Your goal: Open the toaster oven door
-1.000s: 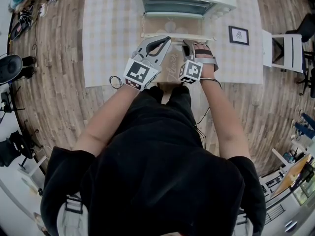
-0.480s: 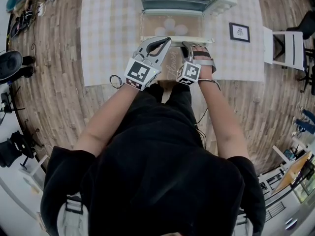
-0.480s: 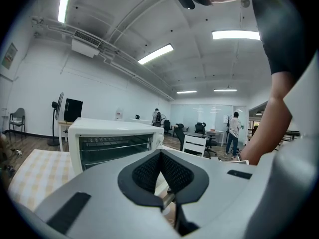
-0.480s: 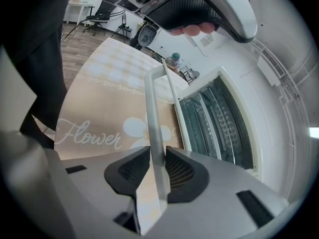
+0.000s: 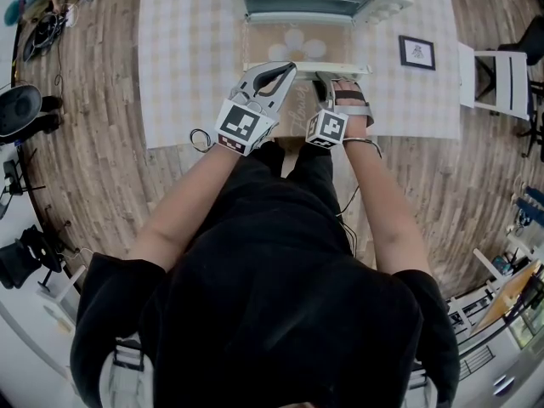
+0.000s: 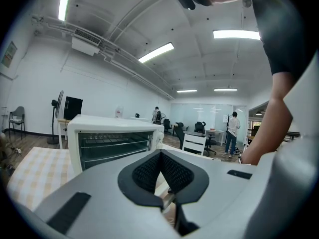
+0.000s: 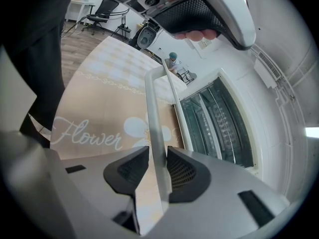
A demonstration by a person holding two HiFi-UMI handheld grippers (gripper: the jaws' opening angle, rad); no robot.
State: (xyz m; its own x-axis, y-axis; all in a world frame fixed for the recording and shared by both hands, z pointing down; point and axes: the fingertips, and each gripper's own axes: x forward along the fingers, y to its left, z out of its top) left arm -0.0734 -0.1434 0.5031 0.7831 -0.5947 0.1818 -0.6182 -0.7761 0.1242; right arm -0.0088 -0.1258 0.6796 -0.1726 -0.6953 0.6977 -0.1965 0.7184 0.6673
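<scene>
While the person's two arms reached forward over the desk (image 5: 187, 58) with its pale checked cloth, the white, box-shaped metal toaster oven (image 5: 316, 7) stood at the far side of it, its wire racks showing in the uncovered front. Its glass door (image 5: 297, 48) with a cream frame lay swung down to about level in front of the opening, hinged at the oven and reaching toward the person. Along the door's near edge ran the slim cream handle bar (image 7: 155, 133), and the right tool (image 5: 321, 79), angled downward, had that bar between its dark ribbed pads. Its jaws had just been opening, and the pads stood loosely on either side of the bar, with a thin gap at the left pad rather than a firm squeeze. Just beside it, the left tool (image 6: 160, 157) pointed nearly level toward the oven with its jaws clenched together on nothing, held a little short of the handle. Beneath the door and both tools lay a beige mat (image 7: 94, 113) printed with a white flower and the script word "Flower". To the right of the oven a small black picture frame (image 5: 416, 52) sat on the cloth, and a white chair (image 5: 497, 73) stood on the wooden plank floor (image 5: 93, 168) beyond the desk's right edge
</scene>
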